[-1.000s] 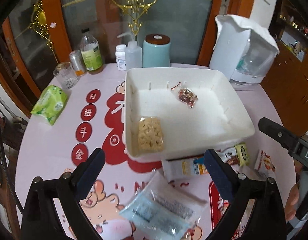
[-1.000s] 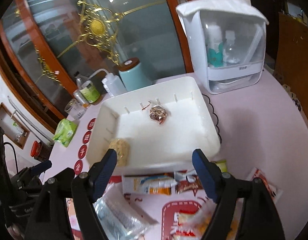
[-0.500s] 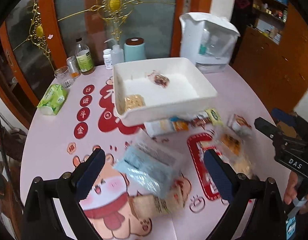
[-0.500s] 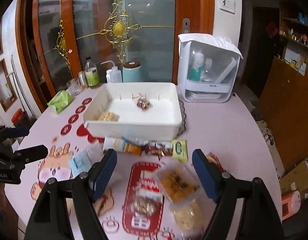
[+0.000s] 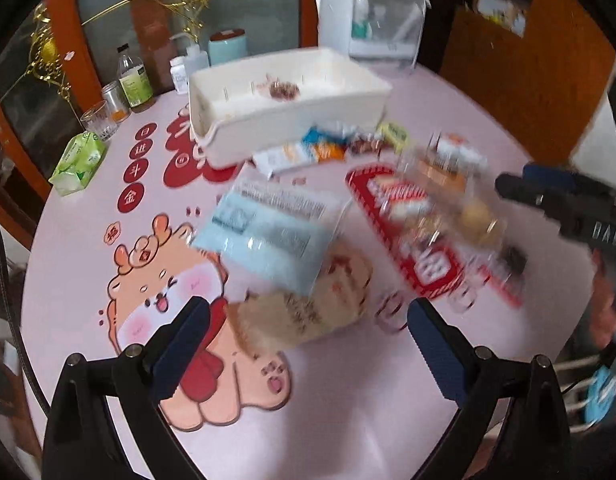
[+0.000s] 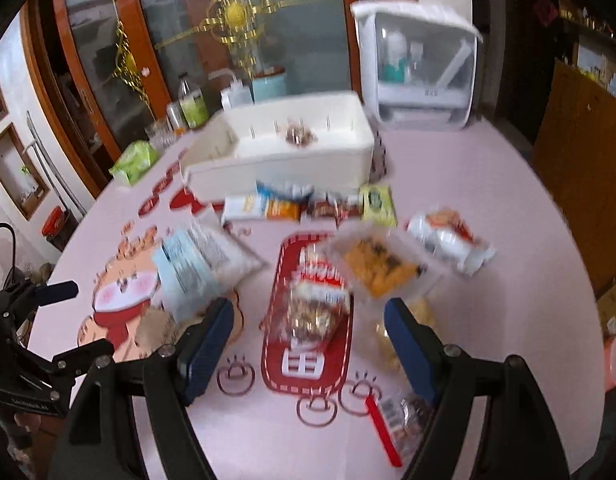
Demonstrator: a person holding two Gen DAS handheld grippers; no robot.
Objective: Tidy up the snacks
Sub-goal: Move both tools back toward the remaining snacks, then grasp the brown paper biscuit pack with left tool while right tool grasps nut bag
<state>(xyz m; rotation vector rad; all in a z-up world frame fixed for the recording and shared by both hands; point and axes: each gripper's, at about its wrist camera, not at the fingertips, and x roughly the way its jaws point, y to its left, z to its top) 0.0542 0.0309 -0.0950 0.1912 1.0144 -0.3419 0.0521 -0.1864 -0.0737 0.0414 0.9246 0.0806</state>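
1. A round pink worktop (image 5: 348,432) with cartoon prints and red characters stands in front of a glass door with wooden frame and golden ornaments.
2. At the far side of the worktop there is a white bin (image 5: 283,92); one small dark snack packet (image 5: 283,90) lies inside it, near the back wall.
3. Behind the bin stand bottles, a light blue canister (image 5: 227,46) and a white box with clear front (image 5: 372,20). A green tissue pack (image 5: 77,158) lies at the left edge.
4. The other snacks lie loose on the worktop in front of the bin: a row of small packets (image 6: 308,204) just beside its front wall, a large pale blue bag (image 5: 267,232), a beige bag (image 5: 299,316) partly under it, a clear tub with orange pieces (image 6: 380,264) and a white and red packet (image 6: 448,240).
5. The left gripper (image 5: 308,344) is above the beige bag; its jaws are spread and hold nothing.
6. The right gripper (image 6: 308,344) is above a clear bag with brown pieces (image 6: 312,312) on the red print; its jaws are also spread and empty.
7. Both views are blurred.
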